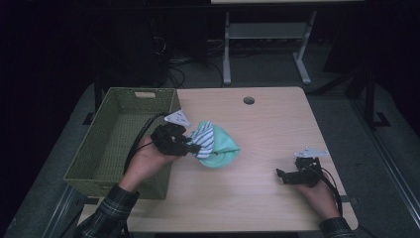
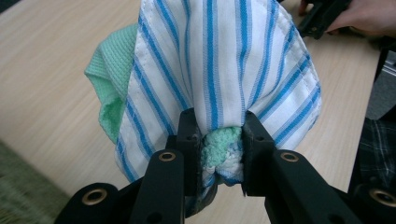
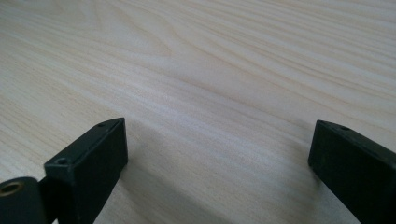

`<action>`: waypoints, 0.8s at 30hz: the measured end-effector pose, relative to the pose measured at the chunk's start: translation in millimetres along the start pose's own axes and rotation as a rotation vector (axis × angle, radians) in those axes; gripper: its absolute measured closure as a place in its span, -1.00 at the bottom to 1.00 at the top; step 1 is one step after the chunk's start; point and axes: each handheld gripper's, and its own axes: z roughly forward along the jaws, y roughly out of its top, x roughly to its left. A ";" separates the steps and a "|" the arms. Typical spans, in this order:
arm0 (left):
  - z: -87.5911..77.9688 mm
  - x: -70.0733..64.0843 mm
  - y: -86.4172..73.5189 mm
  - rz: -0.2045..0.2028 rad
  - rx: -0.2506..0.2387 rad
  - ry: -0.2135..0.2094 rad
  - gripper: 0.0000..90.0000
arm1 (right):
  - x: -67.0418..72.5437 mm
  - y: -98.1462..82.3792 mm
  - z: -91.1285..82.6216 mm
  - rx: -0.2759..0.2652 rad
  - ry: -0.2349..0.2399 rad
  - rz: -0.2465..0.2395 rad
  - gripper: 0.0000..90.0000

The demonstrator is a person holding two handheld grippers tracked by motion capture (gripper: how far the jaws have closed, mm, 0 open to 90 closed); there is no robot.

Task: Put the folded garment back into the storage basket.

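A blue-and-white striped cloth [image 2: 219, 60] and a mint green cloth [image 2: 109, 70] are bunched together between the jaws of my left gripper [image 2: 219, 126], which is shut on them. From above, the bundle of cloths [image 1: 215, 144] hangs just right of the left gripper [image 1: 194, 148], over the table near the basket's right wall. A green woven basket [image 1: 106, 148] stands at the table's left side with nothing in it. My right gripper [image 1: 282, 174] sits low near the table's right front, jaws wide open with only bare wood between them [image 3: 219, 154].
The light wooden table [image 1: 257, 124] has a round cable hole [image 1: 248, 100] near its far edge. Beyond the table stand a white desk frame [image 1: 267, 44] and cables on the dark floor.
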 end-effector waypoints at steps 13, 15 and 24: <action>-42.9 24.5 -11.6 -0.051 -0.038 0.105 0.63 | -0.4 0.0 0.2 -0.004 -0.001 -0.005 -0.90; -47.5 27.9 -14.3 -0.062 -0.044 0.120 0.63 | -0.3 0.1 0.2 -0.004 -0.001 -0.004 -0.90; -65.2 41.9 -27.8 -0.111 -0.069 0.173 0.63 | -0.2 0.0 0.2 -0.003 -0.001 -0.003 -0.90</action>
